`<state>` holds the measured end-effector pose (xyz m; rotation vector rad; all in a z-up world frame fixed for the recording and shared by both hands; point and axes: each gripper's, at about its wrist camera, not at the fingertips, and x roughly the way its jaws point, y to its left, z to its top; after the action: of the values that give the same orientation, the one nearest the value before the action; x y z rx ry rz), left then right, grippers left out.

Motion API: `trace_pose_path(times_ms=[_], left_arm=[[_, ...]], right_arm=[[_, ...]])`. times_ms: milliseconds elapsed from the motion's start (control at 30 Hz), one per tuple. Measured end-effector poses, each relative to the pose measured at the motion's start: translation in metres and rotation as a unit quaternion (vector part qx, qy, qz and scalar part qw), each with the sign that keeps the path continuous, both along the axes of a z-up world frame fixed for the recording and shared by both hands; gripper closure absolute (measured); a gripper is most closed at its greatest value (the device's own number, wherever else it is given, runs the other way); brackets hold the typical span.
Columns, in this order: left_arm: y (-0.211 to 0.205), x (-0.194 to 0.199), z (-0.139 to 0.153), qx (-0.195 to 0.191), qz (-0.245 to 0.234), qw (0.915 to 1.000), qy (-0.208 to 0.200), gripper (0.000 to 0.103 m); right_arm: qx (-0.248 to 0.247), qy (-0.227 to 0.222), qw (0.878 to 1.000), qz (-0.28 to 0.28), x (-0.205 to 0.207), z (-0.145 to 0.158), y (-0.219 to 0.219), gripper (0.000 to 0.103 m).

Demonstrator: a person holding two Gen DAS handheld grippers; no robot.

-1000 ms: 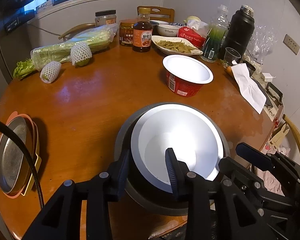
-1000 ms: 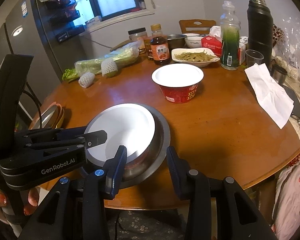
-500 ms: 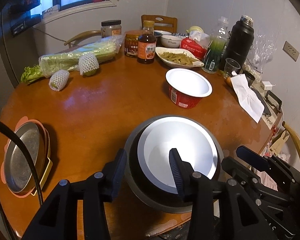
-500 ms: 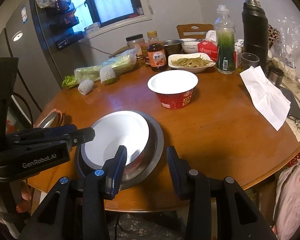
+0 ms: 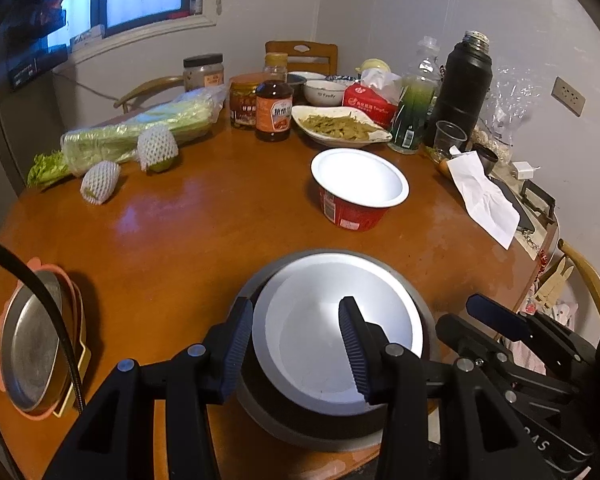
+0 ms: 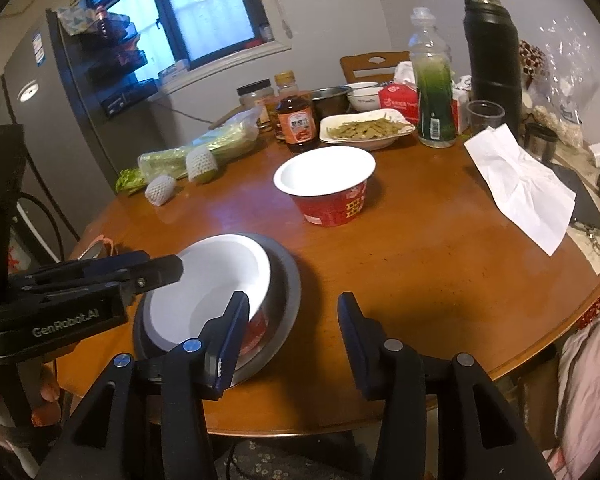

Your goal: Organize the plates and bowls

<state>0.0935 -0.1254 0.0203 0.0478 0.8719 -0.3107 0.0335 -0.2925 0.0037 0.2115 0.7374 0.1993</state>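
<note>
My left gripper [image 5: 296, 344] hangs over the near edge of the table [image 5: 204, 224] with its jaws spread, straddling the near left rim of the white paper bowl [image 5: 332, 344] but not pinching it, as far as I can tell. That bowl sits nested inside the metal bowl [image 5: 430, 320], both just in front of me. My right gripper [image 6: 290, 336] is also spread wide and holds nothing; its left finger sits by the right side of the stack, its right finger over bare wood.

A second paper bowl [image 6: 326, 190], red outside and white inside, stands alone further toward the middle, well apart from the stack. At the left edge a metal plate [image 5: 28, 356] rests on an orange tray [image 5: 40, 414].

I judge the paper bowls light and thin, easy to crush, so I would pinch the rolled rim gently, one finger inside and one outside. The metal bowl looks stiff, heavier and slick; its flared lip is the place to grip, firmly, or it may slide on the polished wood
</note>
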Motion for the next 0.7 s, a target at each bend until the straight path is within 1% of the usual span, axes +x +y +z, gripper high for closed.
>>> trace_pose_path(times_ms=[100, 233, 400, 700], left_arm=[[0.001, 0.004, 0.001, -0.004, 0.003, 0.9999, -0.010, 0.058], [0.004, 0.011, -0.004, -0.015, 0.000, 0.9999, -0.003, 0.058], [0.004, 0.018, -0.005, -0.013, 0.000, 0.9999, -0.006, 0.058], [0.000, 0.034, 0.000, -0.020, -0.004, 0.9997, -0.012, 0.058]], right_arm=[[0.003, 0.007, 1.000, -0.010, 0.005, -0.006, -0.004, 0.055], [0.000, 0.013, 1.000, -0.021, 0.011, -0.010, -0.008, 0.055], [-0.006, 0.017, 0.999, -0.035, 0.021, -0.013, -0.012, 0.054], [-0.013, 0.013, 0.999, -0.041, 0.042, -0.008, -0.016, 0.054]])
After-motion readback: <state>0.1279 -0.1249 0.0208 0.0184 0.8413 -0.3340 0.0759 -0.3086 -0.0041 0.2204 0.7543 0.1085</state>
